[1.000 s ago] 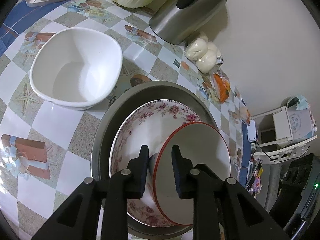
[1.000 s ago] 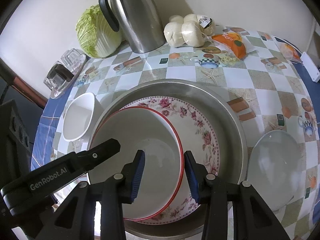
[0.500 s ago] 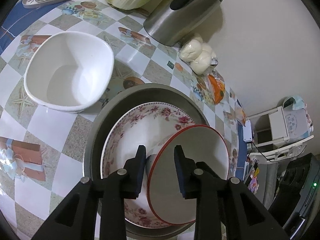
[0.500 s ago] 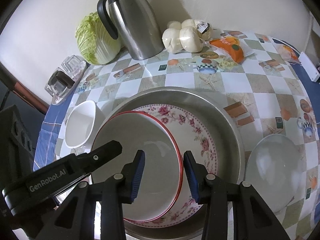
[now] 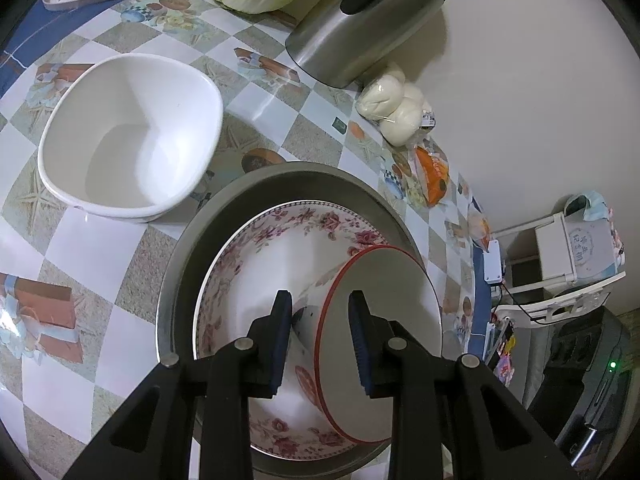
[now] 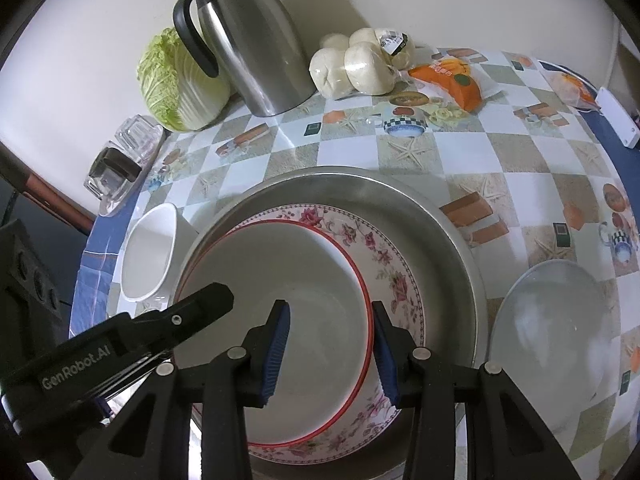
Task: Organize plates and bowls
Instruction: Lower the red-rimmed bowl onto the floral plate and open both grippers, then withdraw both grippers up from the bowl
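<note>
Straddling the near rim of the red-rimmed bowl (image 5: pixel 380 300) with the left gripper (image 5: pixel 320 300) — 1 blue ribbed pad lying against the bowl's outer wall, the other hanging over its pale inside. Not showing whether those 2 pads are actually pinching the wall, so not telling clamped from loose there.

Bracketing the opposite edge of the same bowl with the right gripper (image 6: pixel 330 308), jaws standing apart: 1 pad hovering over the bowl's hollow away from the wall, the other sitting just outside the red rim line.

Resting the bowl tilted inside the steel basin (image 6: pixel 440 248), on top of the floral plate (image 5: pixel 280 248), leaning toward the basin's side nearest the grippers. Showing a smooth glossy white glaze, a thin red band round the lip and a red mark on the outer wall.

Lying flat in the basin under it, the plate — round, shallow, edged with pink roses and a fine dotted border. Showing dull brushed metal on the basin itself, round with a low sloping wall.

Sitting just outside the basin on the left gripper's side, a white bowl (image 5: pixel 132 136) with rounded-square corners; on the opposite side, a clear glass dish (image 6: pixel 552 320). Standing beyond the basin against the wall, a steel jug (image 6: pixel 256 48) with a black handle, beside a cabbage (image 6: pixel 176 80) and bagged buns (image 6: pixel 356 64).
</note>
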Demonstrator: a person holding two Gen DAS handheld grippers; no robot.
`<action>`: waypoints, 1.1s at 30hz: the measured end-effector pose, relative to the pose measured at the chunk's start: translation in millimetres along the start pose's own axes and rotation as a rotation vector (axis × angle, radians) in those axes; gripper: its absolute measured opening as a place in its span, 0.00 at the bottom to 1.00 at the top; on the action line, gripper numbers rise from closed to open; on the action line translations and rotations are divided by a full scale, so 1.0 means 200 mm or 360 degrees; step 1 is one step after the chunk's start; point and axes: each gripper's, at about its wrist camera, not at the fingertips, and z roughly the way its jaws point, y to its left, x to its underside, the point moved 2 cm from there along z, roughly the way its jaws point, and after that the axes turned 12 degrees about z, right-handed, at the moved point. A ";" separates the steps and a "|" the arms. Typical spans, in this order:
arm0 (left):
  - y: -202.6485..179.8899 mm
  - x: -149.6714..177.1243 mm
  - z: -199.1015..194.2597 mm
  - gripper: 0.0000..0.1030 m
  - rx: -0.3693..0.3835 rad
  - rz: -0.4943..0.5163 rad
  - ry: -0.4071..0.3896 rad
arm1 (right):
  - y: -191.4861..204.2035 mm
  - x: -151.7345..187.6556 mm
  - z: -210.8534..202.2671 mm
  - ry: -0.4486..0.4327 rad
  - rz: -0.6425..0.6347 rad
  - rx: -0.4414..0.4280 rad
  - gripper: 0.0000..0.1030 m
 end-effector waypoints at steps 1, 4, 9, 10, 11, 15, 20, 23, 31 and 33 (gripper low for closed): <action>0.00 0.00 0.00 0.28 -0.0004 -0.0002 0.0009 | 0.00 0.00 0.00 0.0002 0.0001 -0.0001 0.43; 0.00 0.00 0.00 0.30 -0.0031 0.0006 0.0025 | 0.00 0.00 0.00 0.0001 -0.0005 0.0006 0.43; -0.02 0.00 -0.04 0.30 -0.0074 0.0045 0.0018 | 0.02 -0.01 -0.04 -0.0026 -0.0024 0.0033 0.47; -0.02 0.00 -0.05 0.31 -0.0088 0.0060 0.0009 | 0.02 -0.01 -0.06 -0.0036 -0.0027 0.0038 0.47; -0.03 -0.01 -0.06 0.31 -0.0103 0.0074 0.0001 | 0.02 -0.01 -0.07 -0.0047 -0.0029 0.0043 0.47; -0.06 -0.02 -0.12 0.33 -0.0185 0.0157 -0.0050 | 0.03 -0.03 -0.15 -0.0102 -0.0033 0.0053 0.51; -0.12 -0.03 -0.20 0.38 -0.0332 0.0260 -0.0141 | 0.01 -0.06 -0.23 -0.0173 -0.0021 0.0066 0.65; -0.12 -0.04 -0.23 0.41 -0.0389 0.0276 -0.0176 | -0.01 -0.07 -0.24 -0.0175 -0.0001 0.0072 0.72; -0.10 -0.02 -0.25 0.52 -0.0644 0.0303 -0.0153 | -0.05 -0.06 -0.23 -0.0123 0.0021 0.0006 0.88; -0.09 -0.02 -0.24 0.55 -0.0708 0.0301 -0.0111 | -0.05 -0.05 -0.23 -0.0114 0.0012 0.0004 0.92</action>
